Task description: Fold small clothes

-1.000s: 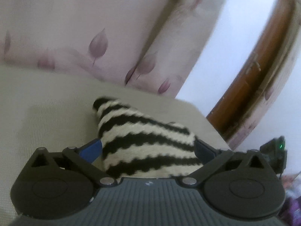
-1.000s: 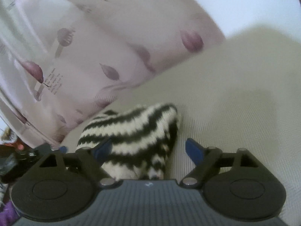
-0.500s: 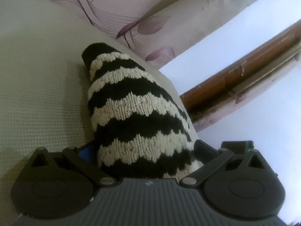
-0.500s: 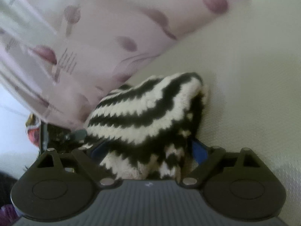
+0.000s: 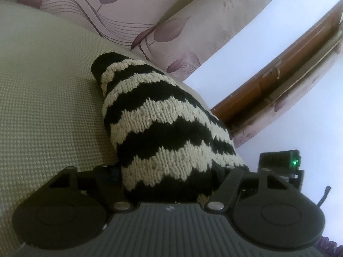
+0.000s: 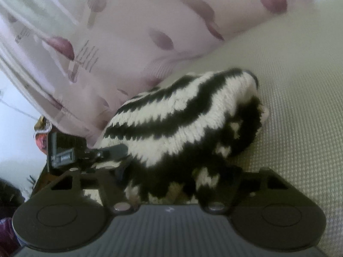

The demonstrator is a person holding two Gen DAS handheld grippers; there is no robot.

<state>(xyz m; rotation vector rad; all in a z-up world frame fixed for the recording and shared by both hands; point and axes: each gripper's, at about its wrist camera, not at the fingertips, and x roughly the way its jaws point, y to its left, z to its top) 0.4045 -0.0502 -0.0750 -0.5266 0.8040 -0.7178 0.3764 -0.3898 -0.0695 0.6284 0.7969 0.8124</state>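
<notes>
A small black-and-cream striped knit garment [image 5: 163,132] lies bunched on a beige woven surface [image 5: 42,98]. My left gripper [image 5: 171,171] is shut on its near edge; the knit covers the fingertips. In the right wrist view the same knit garment [image 6: 184,124] fills the space between my right gripper's [image 6: 178,177] fingers, which are shut on it and mostly hidden by the wool. The left gripper's body [image 6: 64,152] shows at the garment's left side in that view.
Pink leaf-print cushions [image 5: 128,17] stand along the back of the beige surface and also show in the right wrist view [image 6: 107,42]. A brown wooden frame [image 5: 278,75] and a white wall are to the right. The surface's edge runs behind the garment.
Both grippers have closed on the striped knit, which was between open fingers a second ago. The garment now bunches up and fills more of each view.
</notes>
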